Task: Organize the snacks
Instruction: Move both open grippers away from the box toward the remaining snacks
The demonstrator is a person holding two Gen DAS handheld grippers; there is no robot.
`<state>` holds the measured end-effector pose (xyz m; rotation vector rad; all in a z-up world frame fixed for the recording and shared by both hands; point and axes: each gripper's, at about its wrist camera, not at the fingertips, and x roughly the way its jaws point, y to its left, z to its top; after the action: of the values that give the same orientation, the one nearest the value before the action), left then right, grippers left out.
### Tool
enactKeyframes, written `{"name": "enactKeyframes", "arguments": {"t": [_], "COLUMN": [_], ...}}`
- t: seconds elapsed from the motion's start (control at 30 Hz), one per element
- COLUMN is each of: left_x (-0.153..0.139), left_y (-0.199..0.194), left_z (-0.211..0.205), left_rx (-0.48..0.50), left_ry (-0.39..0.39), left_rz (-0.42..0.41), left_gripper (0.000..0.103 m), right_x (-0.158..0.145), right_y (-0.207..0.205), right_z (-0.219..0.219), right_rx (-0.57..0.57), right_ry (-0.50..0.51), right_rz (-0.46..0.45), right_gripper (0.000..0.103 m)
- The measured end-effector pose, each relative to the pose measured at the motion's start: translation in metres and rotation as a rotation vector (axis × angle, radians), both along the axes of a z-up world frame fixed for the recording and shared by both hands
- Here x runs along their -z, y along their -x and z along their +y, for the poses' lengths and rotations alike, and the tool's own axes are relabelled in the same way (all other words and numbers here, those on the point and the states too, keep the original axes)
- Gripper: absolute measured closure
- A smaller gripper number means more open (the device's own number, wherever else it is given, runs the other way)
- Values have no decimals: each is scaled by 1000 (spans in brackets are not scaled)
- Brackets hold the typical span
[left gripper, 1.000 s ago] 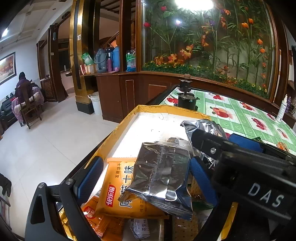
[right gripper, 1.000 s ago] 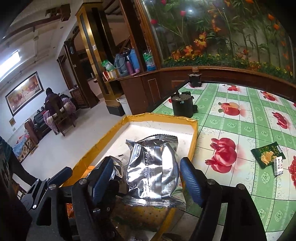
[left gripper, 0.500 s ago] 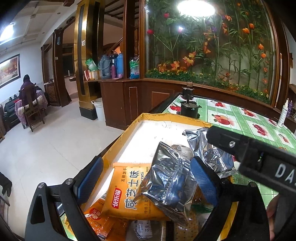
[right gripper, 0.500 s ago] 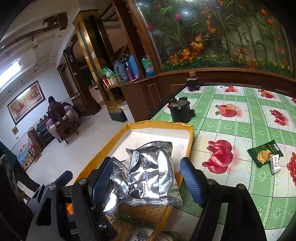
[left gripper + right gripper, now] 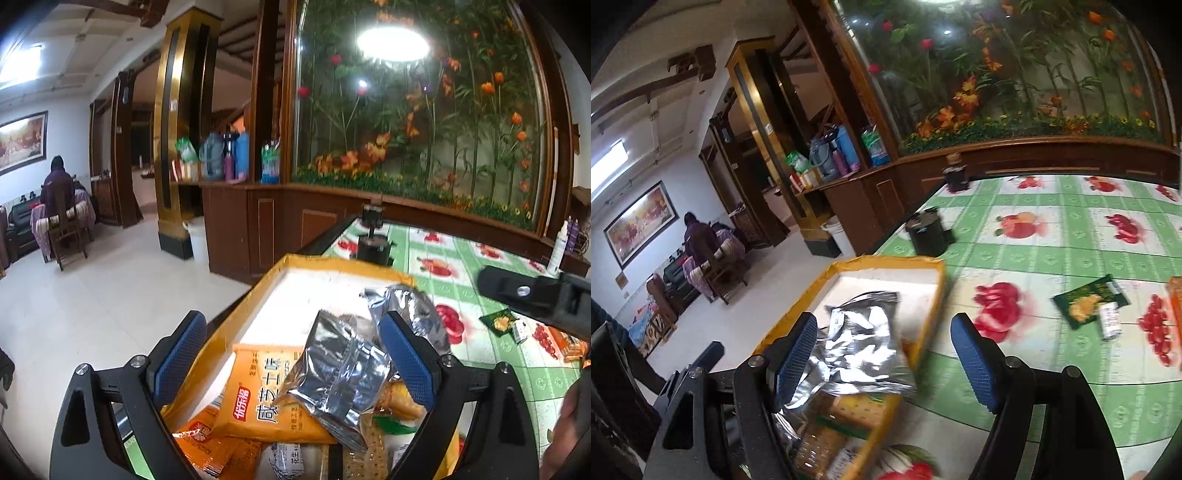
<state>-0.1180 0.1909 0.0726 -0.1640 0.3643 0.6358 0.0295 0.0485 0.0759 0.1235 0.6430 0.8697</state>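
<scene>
Crinkled silver foil packet (image 5: 343, 373) lies tilted atop orange snack bag (image 5: 258, 398) inside yellow-rimmed tray (image 5: 273, 269) on counter (image 5: 1052, 236). Left hand-held gripper (image 5: 291, 354) spread wide, empty. Right hand-held gripper (image 5: 886, 365) spread, empty, now swung off tray toward green packet (image 5: 1086, 302); second foil packet (image 5: 864, 343) released.

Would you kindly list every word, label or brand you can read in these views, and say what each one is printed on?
"优乐福": red logo on the orange snack packet in the yellow tray.
"咸芝士味": large characters on that same packet.
"花生": small white packet at the bottom edge.
Green packet on the tablecloth: print too blurred to read.
</scene>
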Motion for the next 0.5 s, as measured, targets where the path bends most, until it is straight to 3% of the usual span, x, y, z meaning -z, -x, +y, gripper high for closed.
{"name": "enactKeyframes", "arguments": {"t": [0.3,0.5], "left_x": [-12,-32], "left_y": [2,-13], "left_z": [-33,-67], "left_rx": [67,208], "left_ry": [-86,-89], "left_rz": [-7,34], "left_gripper": [8,8], "right_x": [-2,6], "right_y": [-29,-60], "right_z": [-108,-200], "right_rx": [177,337], "right_ry": [-24,-115], "right_rz": [20,142], "right_gripper": [24,24]}}
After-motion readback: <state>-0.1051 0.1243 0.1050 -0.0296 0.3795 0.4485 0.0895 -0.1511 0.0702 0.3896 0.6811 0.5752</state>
